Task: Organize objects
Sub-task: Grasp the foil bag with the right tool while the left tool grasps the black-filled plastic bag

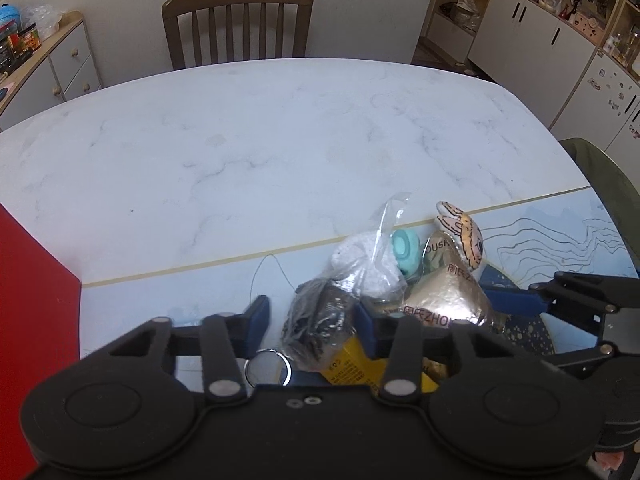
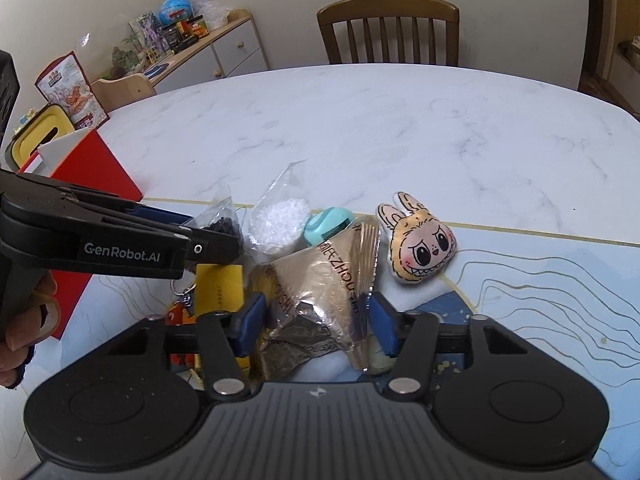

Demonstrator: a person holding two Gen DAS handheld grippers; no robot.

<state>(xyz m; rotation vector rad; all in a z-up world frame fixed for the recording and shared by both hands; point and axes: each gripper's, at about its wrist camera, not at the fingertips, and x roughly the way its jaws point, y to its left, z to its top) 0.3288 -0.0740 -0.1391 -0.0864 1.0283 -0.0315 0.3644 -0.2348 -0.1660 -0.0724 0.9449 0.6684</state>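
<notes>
A heap of small things lies on a pale blue mat (image 1: pixel 560 232). It holds a bag of black pieces (image 1: pixel 316 328), a bag of white beads (image 1: pixel 368 268), a teal item (image 1: pixel 406 250), a gold foil snack packet (image 1: pixel 444 292), a yellow box (image 1: pixel 352 368) and a plush rabbit-eared face (image 1: pixel 466 236). My left gripper (image 1: pixel 312 320) is open, its fingers on either side of the black bag (image 2: pixel 220 224). My right gripper (image 2: pixel 316 324) is open and straddles the foil packet (image 2: pixel 320 292). The plush face (image 2: pixel 420 240) lies just beyond its right finger.
A red box (image 1: pixel 36 300) stands at the left edge of the mat. A metal key ring (image 1: pixel 267 368) lies under the left gripper. The white marble table (image 1: pixel 280 140) stretches beyond, with a wooden chair (image 1: pixel 238 24) behind. A person's hand (image 2: pixel 24 320) holds the left gripper.
</notes>
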